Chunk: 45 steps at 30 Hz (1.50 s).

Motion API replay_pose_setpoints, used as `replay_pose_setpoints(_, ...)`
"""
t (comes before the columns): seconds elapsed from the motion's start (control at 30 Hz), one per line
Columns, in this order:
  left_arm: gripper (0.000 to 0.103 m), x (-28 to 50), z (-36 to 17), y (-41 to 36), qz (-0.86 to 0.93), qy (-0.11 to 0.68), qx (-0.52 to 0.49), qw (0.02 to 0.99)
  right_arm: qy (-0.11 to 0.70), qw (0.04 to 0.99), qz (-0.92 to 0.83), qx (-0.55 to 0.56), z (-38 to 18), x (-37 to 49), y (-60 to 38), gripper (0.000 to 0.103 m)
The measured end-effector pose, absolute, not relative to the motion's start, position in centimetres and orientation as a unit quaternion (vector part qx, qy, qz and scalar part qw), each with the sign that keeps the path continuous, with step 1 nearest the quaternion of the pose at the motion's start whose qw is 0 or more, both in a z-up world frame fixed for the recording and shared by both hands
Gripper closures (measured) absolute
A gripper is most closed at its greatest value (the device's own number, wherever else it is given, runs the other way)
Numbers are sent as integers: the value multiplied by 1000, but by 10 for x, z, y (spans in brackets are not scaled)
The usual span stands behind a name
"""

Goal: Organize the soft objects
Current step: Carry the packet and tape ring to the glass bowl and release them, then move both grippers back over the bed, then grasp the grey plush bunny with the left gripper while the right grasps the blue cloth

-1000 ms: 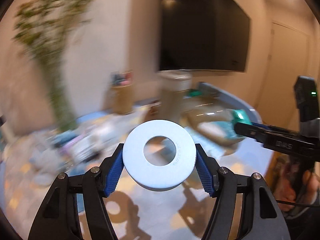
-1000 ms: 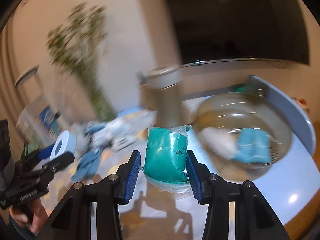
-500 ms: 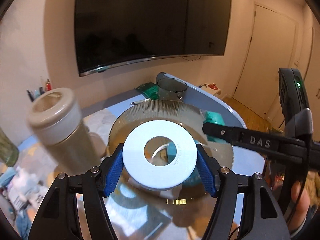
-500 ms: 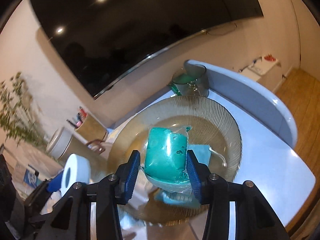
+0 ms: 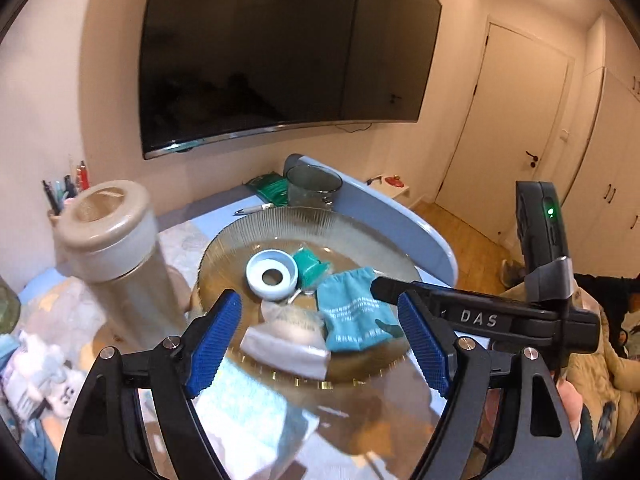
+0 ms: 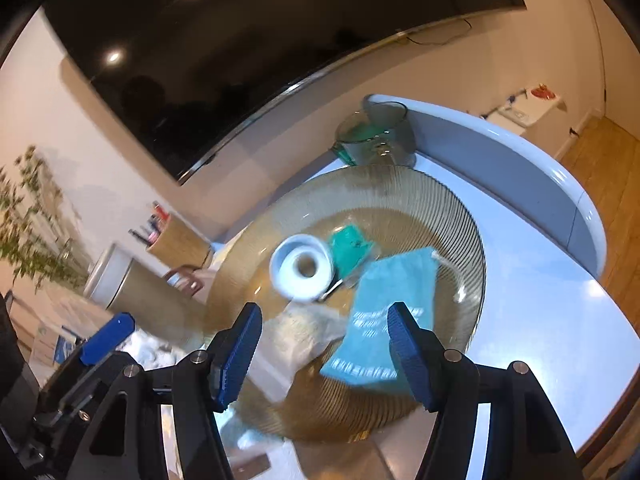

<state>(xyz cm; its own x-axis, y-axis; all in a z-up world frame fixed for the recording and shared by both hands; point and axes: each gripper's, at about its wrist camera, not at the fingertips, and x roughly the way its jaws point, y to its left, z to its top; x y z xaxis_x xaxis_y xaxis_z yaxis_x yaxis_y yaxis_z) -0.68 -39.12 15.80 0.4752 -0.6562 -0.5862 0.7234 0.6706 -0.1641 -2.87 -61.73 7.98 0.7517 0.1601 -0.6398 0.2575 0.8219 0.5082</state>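
Nearest the lens, left hand-held gripper (image 5: 320, 338): blue pads spread, nothing between them; its jaws have just been opening, and the white roll it carried a moment ago is out of them. Right hand-held gripper (image 6: 324, 350): likewise spread and empty, jaws just opened, the green packet let go. Both hover over the near rim of the ribbed amber glass bowl (image 5: 280, 218), which sits on the pale blue surface (image 6: 532, 280). Inside the bowl, near to far: a whitish soft pouch (image 5: 286, 340) by the near wall, a teal drawstring pouch (image 5: 356, 312) with pale lettering to its right, then the white tape roll (image 5: 272, 276), blurred in the right wrist view, possibly not yet settled. Touching it on the far side, the green packet (image 5: 310, 268) in clear wrap. So four soft items are gathered in the bowl; this drop looks done. Left of the bowl stands a beige-lidded jar (image 5: 108, 232). Lower left of the left wrist view shows a heap of soft white and blue oddments (image 5: 44, 368) on the surface, too blurred to name singly; these I judge to be the remaining work. Beyond the bowl: a smoky glass tumbler (image 5: 314, 186), a pen (image 5: 254, 210), a pen cup (image 6: 176, 238) by the wall, untouched and likely outside the task.
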Motion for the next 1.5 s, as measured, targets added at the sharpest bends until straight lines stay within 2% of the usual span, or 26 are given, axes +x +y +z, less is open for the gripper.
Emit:
replay_pose_setpoints(0.17, 24, -31, 172, -337, -388, 302, 46, 870, 353, 900, -5, 256, 95, -51, -576, 39)
replay_pose_setpoints(0.47, 23, -57, 183, -183, -289, 287, 4, 913, 334, 930, 71, 136, 144, -82, -461, 38)
replay_pose_setpoints(0.5, 21, -58, 181, -166, -274, 290, -1, 917, 332, 931, 81, 127, 147, -83, -450, 36)
replay_pose_setpoints(0.57, 20, -61, 173, -126, -234, 301, -18, 924, 328, 932, 114, 103, 150, -83, -409, 20)
replay_pose_setpoints(0.8, 20, -60, 112, -16, -107, 341, -43, 933, 368, 909, 191, 48, 112, -64, -290, 18)
replay_pose_setpoints(0.97, 20, -48, 72, 19, -52, 366, -18, 929, 417, 882, 206, 75, 58, -30, -248, 18)
replay_pose_setpoints(1.17, 20, -36, 29, 38, -37, 398, -19, 916, 430, 883, 177, 69, 12, -7, -233, 18)
replay_pose_setpoints(1.5, 19, -32, 18, 46, -47, 408, -37, 911, 441, 876, 164, 107, -2, 6, -249, 18)
